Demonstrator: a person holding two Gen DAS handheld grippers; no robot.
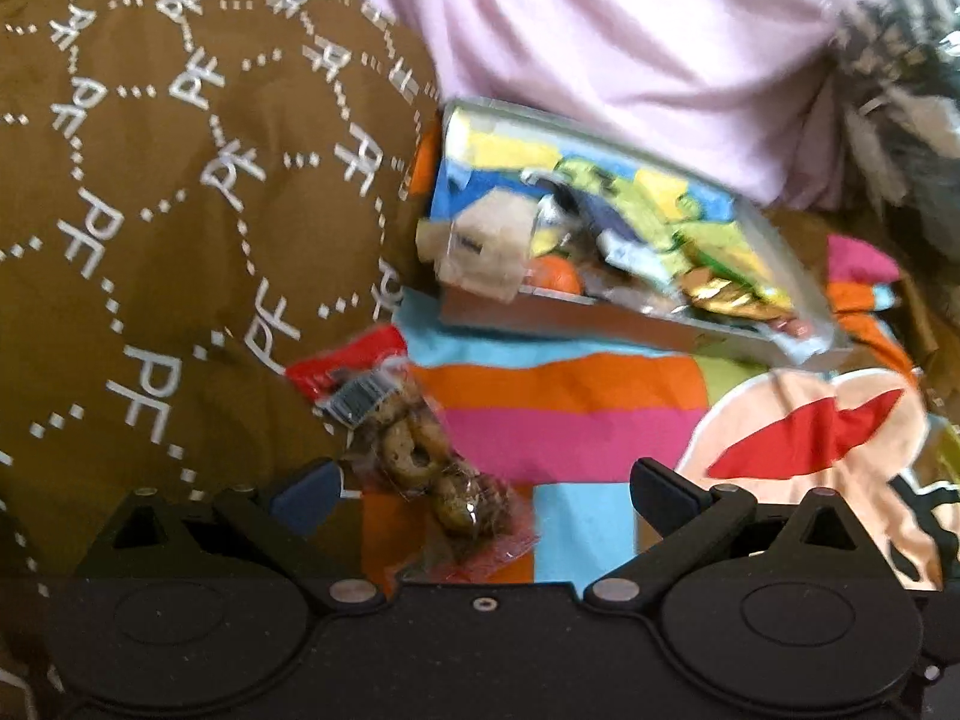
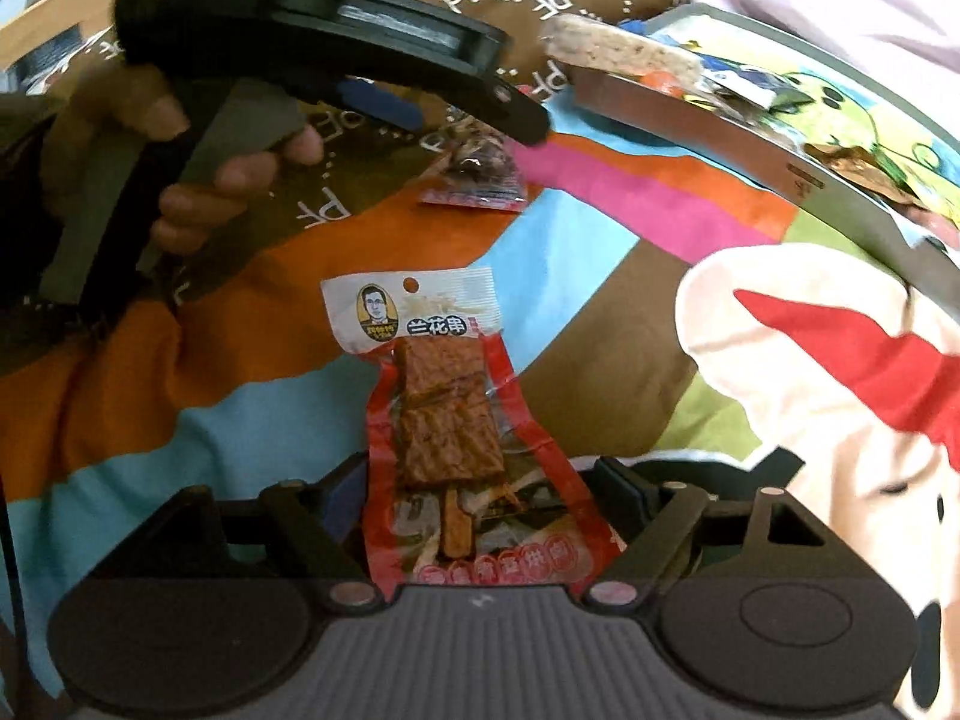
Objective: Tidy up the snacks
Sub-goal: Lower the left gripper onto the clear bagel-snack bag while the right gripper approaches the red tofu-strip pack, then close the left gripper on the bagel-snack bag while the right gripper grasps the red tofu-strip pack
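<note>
Snacks lie loose on a colourful striped bedspread (image 2: 228, 312). Left to right in the left wrist view: a brown quilt (image 1: 150, 210) printed with white "PF" letters fills the left side. At its edge lies a clear packet of dark ring-shaped snacks (image 1: 432, 462) with a red end, on the stripes between the fingers of the left gripper (image 1: 480, 483), nearer the left finger. The jaws stand wide, pads clear of the packet. Farther back and to the right sits a shallow tray (image 1: 600, 318), tilted, heaped with mixed wrapped snacks; details are blurred. Pink cloth (image 1: 600, 30) rises behind it.

Right wrist view, left to right: a hand (image 2: 198, 180) grips the handle of the left gripper, whose fingers reach toward the ring-snack packet. In the centre lies a red and white packet holding a brown skewered snack (image 2: 444, 420), lengthwise between the fingers of the right gripper (image 2: 486, 495). The jaws stand wide; whether the pads touch the wrapper's edges is unclear. Upper right, the tray's rim runs diagonally.
</note>
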